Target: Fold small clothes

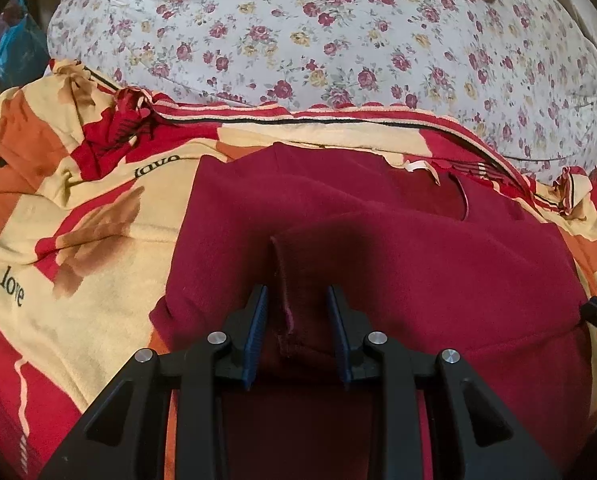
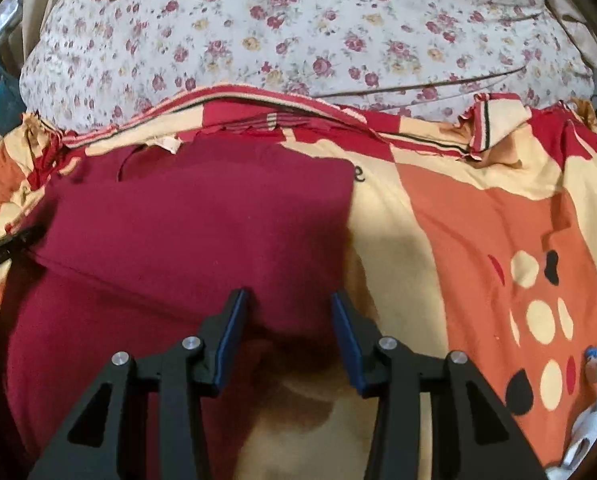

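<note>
maroon garment (image 1: 378, 248) spread on patterned bedspread (image 1: 78, 240), partly folded, hem ridge between the pads of left hand-held gripper (image 1: 296, 320), spread apart, not yet pinching. right hand-held gripper (image 2: 288, 328) also spread, over the garment's right edge. risk: catching bedspread with the cloth, or dragging the fold askew. floral pillow (image 1: 318, 32) close behind, crowding the far edge.

This was a bedroom in a home. A bed took up both views, covered by a red, cream and orange blanket (image 1: 78, 240) printed with the word "love". Behind it lay a large pillow (image 1: 318, 40) in a white case with small red and yellow roses, soft and rumpled.
</note>
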`<action>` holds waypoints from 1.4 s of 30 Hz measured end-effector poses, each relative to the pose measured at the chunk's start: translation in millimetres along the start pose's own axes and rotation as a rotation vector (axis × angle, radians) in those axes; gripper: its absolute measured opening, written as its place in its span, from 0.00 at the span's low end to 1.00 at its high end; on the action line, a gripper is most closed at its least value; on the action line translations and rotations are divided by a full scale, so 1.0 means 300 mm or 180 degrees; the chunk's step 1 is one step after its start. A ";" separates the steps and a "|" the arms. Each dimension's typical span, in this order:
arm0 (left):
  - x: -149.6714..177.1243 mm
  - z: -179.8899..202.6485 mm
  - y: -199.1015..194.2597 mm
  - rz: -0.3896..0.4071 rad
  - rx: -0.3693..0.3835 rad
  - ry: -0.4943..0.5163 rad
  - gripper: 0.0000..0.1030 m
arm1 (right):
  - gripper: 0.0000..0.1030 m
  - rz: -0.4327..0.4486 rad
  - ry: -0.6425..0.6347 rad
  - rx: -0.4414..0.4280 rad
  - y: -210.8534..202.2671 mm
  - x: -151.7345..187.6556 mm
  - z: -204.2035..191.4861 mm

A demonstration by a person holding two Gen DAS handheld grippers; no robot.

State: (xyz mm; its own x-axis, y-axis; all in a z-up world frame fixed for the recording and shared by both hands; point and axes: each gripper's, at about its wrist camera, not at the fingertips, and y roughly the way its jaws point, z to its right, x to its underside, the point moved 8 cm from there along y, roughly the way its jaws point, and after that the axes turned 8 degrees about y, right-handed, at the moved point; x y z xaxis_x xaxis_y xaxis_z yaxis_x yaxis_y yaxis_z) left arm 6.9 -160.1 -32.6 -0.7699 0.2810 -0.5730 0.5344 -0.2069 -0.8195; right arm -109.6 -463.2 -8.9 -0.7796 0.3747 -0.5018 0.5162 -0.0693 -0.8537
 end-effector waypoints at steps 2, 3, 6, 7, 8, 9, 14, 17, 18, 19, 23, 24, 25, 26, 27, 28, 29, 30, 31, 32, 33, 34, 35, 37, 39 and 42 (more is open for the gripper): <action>0.002 -0.002 -0.008 -0.0006 -0.0007 -0.0003 0.09 | 0.46 0.0011 0.0034 -0.0035 -0.019 -0.001 -0.002; 0.004 -0.001 -0.012 -0.0008 -0.0010 -0.0005 0.09 | 0.46 0.0026 0.0044 -0.0070 -0.032 -0.002 -0.006; 0.012 -0.002 -0.026 -0.0010 -0.0017 -0.0017 0.09 | 0.46 0.0055 0.0038 -0.0102 -0.046 -0.010 -0.019; 0.015 -0.003 -0.032 -0.0009 -0.0013 -0.0019 0.09 | 0.46 0.0065 0.0038 -0.0096 -0.049 -0.012 -0.023; 0.019 -0.003 -0.041 -0.0005 -0.0006 -0.0022 0.09 | 0.46 0.0075 0.0047 -0.0109 -0.053 -0.012 -0.028; 0.022 -0.003 -0.047 0.0000 0.0000 -0.0025 0.09 | 0.46 0.0075 0.0054 -0.0130 -0.054 -0.011 -0.034; 0.046 -0.007 -0.084 0.0011 0.0051 -0.0070 0.10 | 0.52 -0.0001 -0.0004 -0.0132 -0.037 0.021 -0.053; 0.077 -0.005 -0.110 -0.0031 0.0149 -0.0116 0.14 | 0.52 -0.0084 0.0042 -0.0020 -0.030 0.040 -0.027; 0.094 -0.002 -0.117 -0.0067 0.0192 -0.0133 0.18 | 0.52 -0.0083 0.0067 -0.0058 -0.041 0.046 -0.021; 0.105 -0.001 -0.119 -0.0090 0.0212 -0.0143 0.19 | 0.52 -0.0081 0.0074 -0.0079 -0.054 0.054 -0.016; 0.169 0.007 -0.140 -0.0182 0.0291 -0.0199 0.20 | 0.54 -0.0079 0.0068 -0.0052 -0.089 0.092 0.011; 0.184 0.008 -0.148 -0.0188 0.0308 -0.0211 0.20 | 0.56 -0.0093 0.0090 -0.0074 -0.097 0.109 0.016; 0.205 0.011 -0.160 -0.0198 0.0333 -0.0219 0.20 | 0.59 -0.0120 0.0107 -0.0105 -0.101 0.126 0.018; 0.218 0.012 -0.168 -0.0209 0.0343 -0.0222 0.21 | 0.60 -0.0148 0.0116 -0.0142 -0.106 0.145 0.018; 0.232 0.013 -0.174 -0.0222 0.0351 -0.0224 0.21 | 0.61 -0.0178 0.0114 -0.0176 -0.110 0.168 0.016; 0.247 0.016 -0.182 -0.0238 0.0359 -0.0220 0.21 | 0.61 -0.0196 0.0107 -0.0188 -0.113 0.184 0.015; 0.264 0.021 -0.189 -0.0260 0.0368 -0.0205 0.22 | 0.61 -0.0221 0.0094 -0.0200 -0.117 0.208 0.011; 0.277 0.027 -0.191 -0.0281 0.0372 -0.0188 0.23 | 0.61 -0.0236 0.0080 -0.0219 -0.123 0.226 0.007; 0.291 0.033 -0.194 -0.0302 0.0369 -0.0167 0.24 | 0.61 -0.0245 0.0072 -0.0242 -0.128 0.241 0.002; 0.306 0.039 -0.198 -0.0308 0.0356 -0.0147 0.26 | 0.62 -0.0256 0.0064 -0.0272 -0.134 0.257 -0.004; 0.318 0.046 -0.202 -0.0302 0.0344 -0.0125 0.30 | 0.62 -0.0272 0.0056 -0.0305 -0.141 0.278 -0.010; 0.326 0.052 -0.205 -0.0291 0.0346 -0.0102 0.32 | 0.63 -0.0285 0.0046 -0.0331 -0.147 0.294 -0.014; 0.335 0.060 -0.207 -0.0286 0.0351 -0.0079 0.37 | 0.64 -0.0297 0.0039 -0.0350 -0.151 0.309 -0.017; 0.353 0.079 -0.210 -0.0278 0.0365 -0.0010 0.47 | 0.65 -0.0323 0.0042 -0.0383 -0.160 0.343 -0.020; 0.363 0.094 -0.210 -0.0264 0.0321 0.0075 0.51 | 0.67 -0.0349 0.0072 -0.0432 -0.168 0.376 -0.016; 0.381 0.108 -0.215 -0.0261 0.0190 0.0172 0.52 | 0.68 -0.0347 0.0078 -0.0458 -0.185 0.408 -0.010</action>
State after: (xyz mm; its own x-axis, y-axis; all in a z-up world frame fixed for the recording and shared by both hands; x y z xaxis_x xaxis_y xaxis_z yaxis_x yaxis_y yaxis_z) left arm -126.7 -144.9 -44.9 -0.7894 0.3490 -0.5051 0.4475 -0.2361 -0.8625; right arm -232.6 -410.8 -22.7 -0.8258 0.3954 -0.4023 0.4758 0.1054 -0.8732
